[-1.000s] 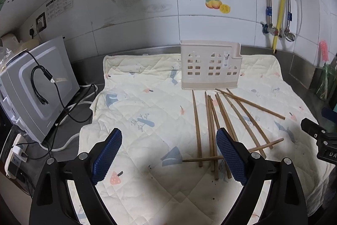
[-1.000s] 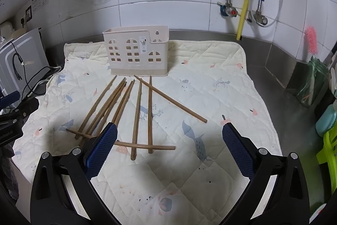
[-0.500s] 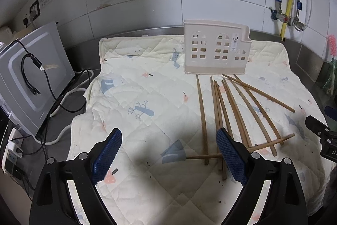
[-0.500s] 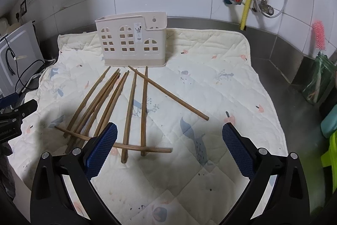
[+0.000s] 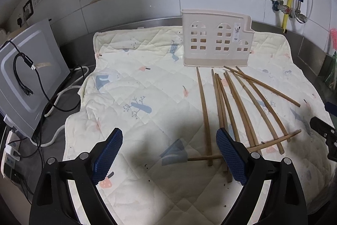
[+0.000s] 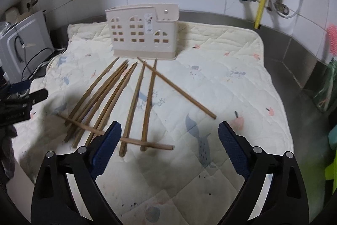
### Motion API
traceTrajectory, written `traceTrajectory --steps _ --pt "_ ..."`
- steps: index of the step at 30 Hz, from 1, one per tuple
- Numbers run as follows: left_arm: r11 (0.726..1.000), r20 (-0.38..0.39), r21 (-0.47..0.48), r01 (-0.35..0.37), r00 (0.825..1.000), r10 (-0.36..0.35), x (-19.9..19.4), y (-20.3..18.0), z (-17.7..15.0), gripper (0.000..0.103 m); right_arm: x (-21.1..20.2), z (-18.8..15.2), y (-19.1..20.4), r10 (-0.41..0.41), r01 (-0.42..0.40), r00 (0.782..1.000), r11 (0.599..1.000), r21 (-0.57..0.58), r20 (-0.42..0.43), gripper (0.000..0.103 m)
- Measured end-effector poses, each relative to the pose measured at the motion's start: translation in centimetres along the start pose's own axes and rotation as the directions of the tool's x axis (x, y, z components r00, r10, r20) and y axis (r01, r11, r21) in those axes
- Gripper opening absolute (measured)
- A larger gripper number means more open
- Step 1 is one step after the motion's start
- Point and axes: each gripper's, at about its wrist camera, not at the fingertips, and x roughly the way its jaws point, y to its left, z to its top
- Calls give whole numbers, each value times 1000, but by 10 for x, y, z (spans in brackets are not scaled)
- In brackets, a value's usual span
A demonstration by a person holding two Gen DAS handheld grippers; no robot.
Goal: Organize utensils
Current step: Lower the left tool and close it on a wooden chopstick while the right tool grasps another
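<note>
Both grippers hang spread wide with nothing between the blue pads: the left gripper over the near part of the quilted mat, its right-hand pad just beside the near ends of the chopsticks, and the right gripper lower over the same bundle, its left-hand pad overlapping the near ends of the middle sticks in its view. Against the views of a second ago, each camera now sits closer and looks down more steeply: the holder and the sticks fill more of the picture, and the right view is slightly smeared, which suggests that hand is travelling. Nothing on the mat has shifted, so this reads as an approach with the first pick not yet made; none of the task is done. The chopsticks lie fanned on the mat, far tips gathered just in front of the utensil holder, near ends splayed, with one stick lying crosswise over those near ends and another angled off to the right. They are thin, brown, slightly bowed wood. The holder stands upright at the back of the mat, pale plastic with window-shaped cutouts, apparently empty.
</note>
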Motion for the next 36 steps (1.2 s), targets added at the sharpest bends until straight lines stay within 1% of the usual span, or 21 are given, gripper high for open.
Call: traceTrajectory --steps 4,5,8,9,10,12,16,21,24,26,28,32,36 --pt "1000 -2 20 -6 1000 6 2 5 -4 78 1 -7 1 63 -63 998 998 -15 -25 83" --pt "1000 -4 20 -8 1000 8 2 8 -5 76 1 -9 2 76 -76 997 997 -22 -31 83" --pt "1000 -16 17 0 1000 0 2 17 -10 66 1 -15 5 103 -104 994 994 -37 -44 79" --pt "1000 -18 18 6 1000 -6 1 20 -12 65 2 -17 4 116 -117 992 993 -31 -52 76" --pt "1000 -22 24 15 1000 -15 0 22 -15 64 4 -20 2 129 -131 990 991 -25 -63 75" --pt "999 -27 34 21 999 -20 -1 24 -20 62 9 -24 0 137 -139 987 990 -26 -85 73" --pt "999 -38 44 28 999 -26 -2 28 -30 62 18 -27 -3 189 -193 975 981 -27 -121 70" --pt "999 -55 28 44 998 -42 2 34 -36 60 30 -19 -3 221 -232 967 969 -82 -126 68" --pt "999 -68 13 51 996 -50 4 37 -38 58 43 -14 -7 268 -283 953 954 -100 -144 67" --pt "999 -73 11 47 996 -46 5 38 -39 58 50 -13 -7 293 -314 942 942 -117 -165 64" --pt "999 -77 10 41 996 -40 6 39 -40 57 55 -15 -7 328 -354 926 927 -122 -188 61" --pt "1000 -82 5 31 996 -31 6 43 -40 55 48 -24 -2 336 -367 920 919 -146 -201 51" --pt "1000 -89 3 28 996 -28 7 44 -41 53 33 -34 0 367 -397 909 907 -139 -200 40"
